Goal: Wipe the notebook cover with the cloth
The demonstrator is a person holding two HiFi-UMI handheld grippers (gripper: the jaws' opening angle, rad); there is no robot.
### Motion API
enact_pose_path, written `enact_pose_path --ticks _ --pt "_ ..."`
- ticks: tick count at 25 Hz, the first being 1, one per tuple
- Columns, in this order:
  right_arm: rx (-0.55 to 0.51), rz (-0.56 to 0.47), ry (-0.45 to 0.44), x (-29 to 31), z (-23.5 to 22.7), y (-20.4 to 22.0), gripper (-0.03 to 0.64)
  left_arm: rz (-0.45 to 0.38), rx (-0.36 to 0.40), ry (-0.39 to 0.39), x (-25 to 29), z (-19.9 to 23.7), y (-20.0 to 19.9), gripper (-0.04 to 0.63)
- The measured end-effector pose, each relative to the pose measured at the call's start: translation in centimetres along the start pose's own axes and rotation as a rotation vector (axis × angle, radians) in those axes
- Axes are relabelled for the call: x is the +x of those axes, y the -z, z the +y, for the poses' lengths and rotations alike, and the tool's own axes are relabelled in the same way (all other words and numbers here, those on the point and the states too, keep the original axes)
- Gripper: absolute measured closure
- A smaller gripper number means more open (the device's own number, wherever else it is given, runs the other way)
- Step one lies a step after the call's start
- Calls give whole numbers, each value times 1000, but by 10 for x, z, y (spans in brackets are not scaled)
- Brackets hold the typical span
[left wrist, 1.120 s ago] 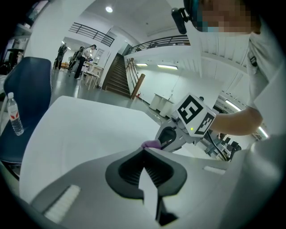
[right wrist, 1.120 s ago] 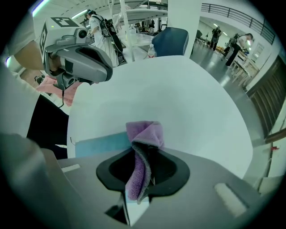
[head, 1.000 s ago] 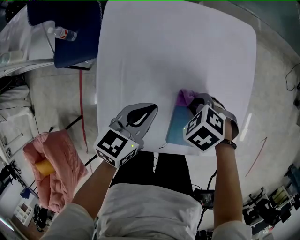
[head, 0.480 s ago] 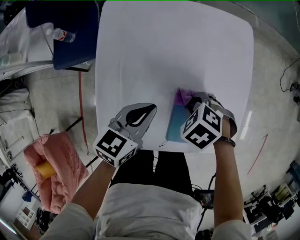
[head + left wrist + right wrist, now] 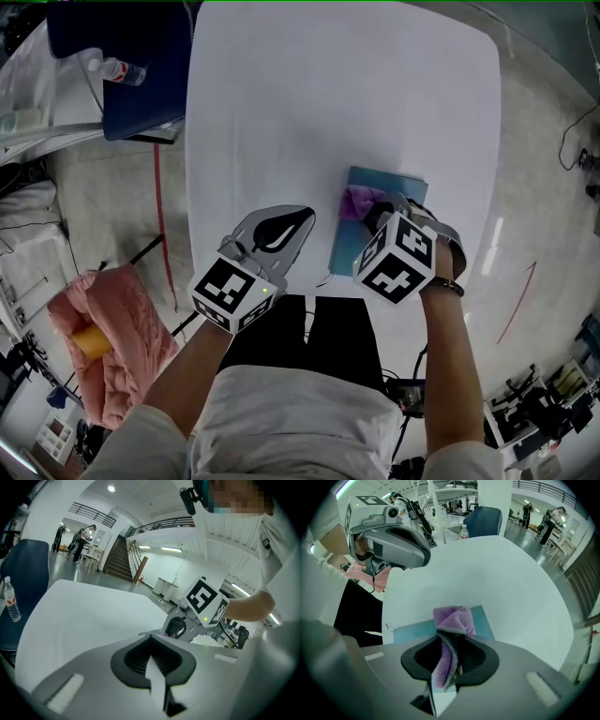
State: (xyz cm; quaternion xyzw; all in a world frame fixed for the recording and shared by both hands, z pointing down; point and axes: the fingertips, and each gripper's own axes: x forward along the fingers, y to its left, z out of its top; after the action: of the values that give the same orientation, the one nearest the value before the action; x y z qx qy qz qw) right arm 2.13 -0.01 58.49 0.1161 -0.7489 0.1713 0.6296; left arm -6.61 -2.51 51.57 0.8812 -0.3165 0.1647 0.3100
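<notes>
A teal notebook [image 5: 375,234] lies near the front edge of the white table [image 5: 356,84]; in the right gripper view the notebook [image 5: 412,631] shows under the jaws. My right gripper [image 5: 377,212] is shut on a purple cloth [image 5: 360,200], which rests on the cover's far half. The cloth [image 5: 451,620] bunches out past the jaws. My left gripper [image 5: 298,217] sits on the bare table left of the notebook, shut with nothing between its jaws, and the left gripper [image 5: 151,639] points toward the right one.
A dark blue chair [image 5: 122,47] with a water bottle [image 5: 120,68] on it stands off the table's far left corner. A pink bundle [image 5: 108,328] lies on the floor at the left. The table's front edge runs just under both grippers.
My right gripper has drawn the cloth back toward me across the cover, so the notebook's far edge now shows beyond it. The left gripper has stayed put.
</notes>
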Motion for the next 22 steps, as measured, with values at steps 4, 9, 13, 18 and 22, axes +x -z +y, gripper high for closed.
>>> enact_pose_path --ticks 4,9,13,18,22 --pt "8 2 -32 1 13 3 511 8 4 9 0 -5 5 595" --pt "16 6 -72 3 33 9 511 19 17 25 0 -10 7 595" --pt "5 19 -89 4 50 13 511 22 34 42 4 -17 6 595" --pt "9 26 -123 6 69 18 512 28 49 63 9 -26 6 595" --pt "10 36 -166 6 87 22 512 39 64 75 10 -33 9 595"
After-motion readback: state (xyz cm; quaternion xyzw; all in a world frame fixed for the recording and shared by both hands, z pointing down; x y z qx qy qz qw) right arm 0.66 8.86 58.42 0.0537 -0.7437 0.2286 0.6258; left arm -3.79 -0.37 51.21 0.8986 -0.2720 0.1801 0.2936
